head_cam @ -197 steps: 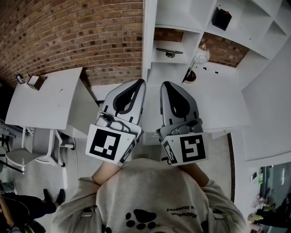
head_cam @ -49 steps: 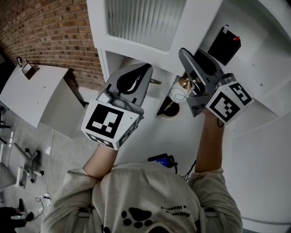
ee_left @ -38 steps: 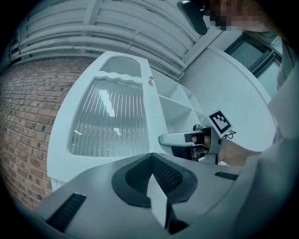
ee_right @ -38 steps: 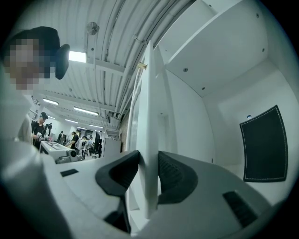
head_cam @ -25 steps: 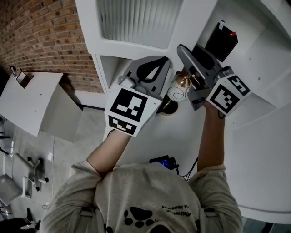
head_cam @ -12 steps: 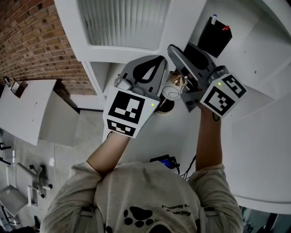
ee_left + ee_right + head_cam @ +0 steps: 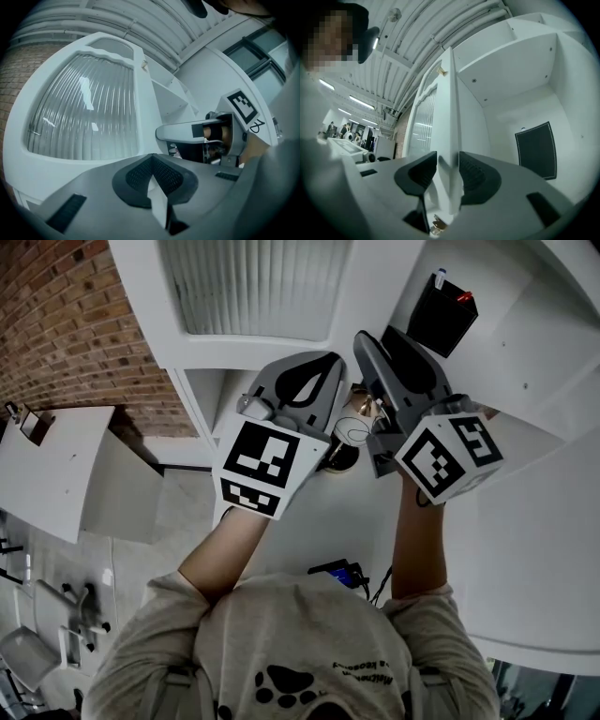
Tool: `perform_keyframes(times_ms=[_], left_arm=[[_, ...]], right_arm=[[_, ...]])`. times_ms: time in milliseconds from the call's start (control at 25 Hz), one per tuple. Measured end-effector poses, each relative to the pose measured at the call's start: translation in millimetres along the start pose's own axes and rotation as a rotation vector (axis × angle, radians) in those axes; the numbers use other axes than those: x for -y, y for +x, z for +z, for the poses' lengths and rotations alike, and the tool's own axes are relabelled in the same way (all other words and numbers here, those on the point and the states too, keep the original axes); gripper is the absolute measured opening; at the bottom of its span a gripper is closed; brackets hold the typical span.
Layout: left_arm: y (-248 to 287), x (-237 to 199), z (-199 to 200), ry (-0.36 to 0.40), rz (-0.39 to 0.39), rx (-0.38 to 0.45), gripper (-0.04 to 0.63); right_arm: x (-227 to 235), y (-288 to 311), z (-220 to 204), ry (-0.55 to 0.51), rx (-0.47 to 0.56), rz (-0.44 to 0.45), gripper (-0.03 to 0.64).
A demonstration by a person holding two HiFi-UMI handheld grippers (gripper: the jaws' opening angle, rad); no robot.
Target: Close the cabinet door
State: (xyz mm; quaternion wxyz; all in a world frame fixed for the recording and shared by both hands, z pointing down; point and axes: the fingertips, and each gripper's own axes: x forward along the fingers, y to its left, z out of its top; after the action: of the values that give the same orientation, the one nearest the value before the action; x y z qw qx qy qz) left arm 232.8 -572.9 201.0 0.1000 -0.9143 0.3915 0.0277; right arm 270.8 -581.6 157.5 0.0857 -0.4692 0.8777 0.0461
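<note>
One ribbed-glass cabinet door (image 7: 449,117) stands ajar, its free edge between the right gripper's (image 7: 447,176) two jaws, which have just been opening and sit loose around it. To its left, the left gripper (image 7: 152,161) is closed, empty. One black pouch (image 7: 536,150) lies rightward.

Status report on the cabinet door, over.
Left gripper shut. Right gripper jaws just been opening, cabinet door edge between them. Door not yet closed. Black pouch well inside.

Head camera overhead; gripper views (close) share door (image 7: 140,122) (image 7: 451,117).
</note>
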Motion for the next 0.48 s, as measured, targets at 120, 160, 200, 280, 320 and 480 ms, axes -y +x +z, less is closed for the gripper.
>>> perform_keyframes(times_ms=[120, 160, 200, 280, 320, 480], left_arm=[[1, -2, -1, -0.003, 0.007, 0.003, 0.008], [2, -3, -1, -0.004, 0.009, 0.004, 0.008], [3, -3, -1, -0.005, 0.011, 0.004, 0.008], [6, -5, -1, -0.008, 0.014, 0.002, 0.008], [7, -5, -1, -0.01, 0.014, 0.002, 0.008], [9, -6, -1, -0.017, 0.012, 0.003, 0.008]], right_arm=[[3, -3, 2, -0.017, 0.015, -0.03, 0.161], [4, -4, 4, -0.023, 0.018, -0.039, 0.16], [4, -5, 5, -0.032, 0.019, -0.05, 0.16], [5, -8, 6, -0.045, 0.019, -0.075, 0.16], [5, -9, 7, -0.048, 0.019, -0.086, 0.159], [1, -14, 12, -0.084, 0.026, -0.13, 0.14]])
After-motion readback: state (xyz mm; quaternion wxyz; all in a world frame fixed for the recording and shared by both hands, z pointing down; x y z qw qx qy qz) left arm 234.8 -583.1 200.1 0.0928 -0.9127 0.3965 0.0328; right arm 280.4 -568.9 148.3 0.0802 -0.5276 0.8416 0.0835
